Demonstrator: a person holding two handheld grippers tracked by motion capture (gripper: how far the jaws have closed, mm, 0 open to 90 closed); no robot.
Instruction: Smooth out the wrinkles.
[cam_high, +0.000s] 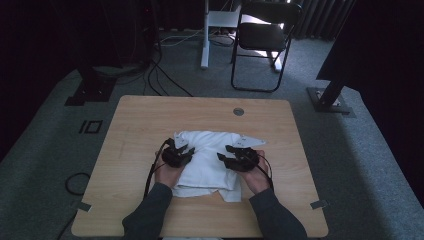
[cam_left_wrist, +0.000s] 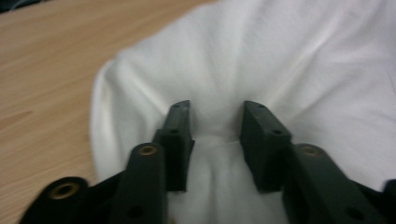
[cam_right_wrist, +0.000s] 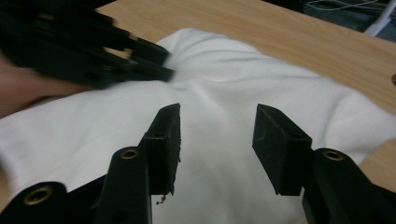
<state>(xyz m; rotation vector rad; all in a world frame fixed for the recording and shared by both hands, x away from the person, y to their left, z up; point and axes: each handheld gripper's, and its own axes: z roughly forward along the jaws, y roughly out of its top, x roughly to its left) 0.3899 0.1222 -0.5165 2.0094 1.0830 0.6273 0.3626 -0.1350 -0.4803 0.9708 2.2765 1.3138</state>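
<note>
White cloth (cam_high: 207, 160) lies folded near the middle of the wooden table (cam_high: 140, 120), seen from above, with the left gripper (cam_high: 181, 154) on its left edge and the right gripper (cam_high: 231, 159) on its right part. Left gripper view: jaws partly apart, a raised fold of cloth (cam_left_wrist: 261, 65) between them; whether the pads press it I cannot tell. Right gripper view: jaws apart above the cloth (cam_right_wrist: 224, 154), holding nothing, with the left gripper (cam_right_wrist: 88, 46) beyond.

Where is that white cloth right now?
In the high view the white cloth lies folded on the wooden table, near its middle, between the left claw and right claw.
</note>
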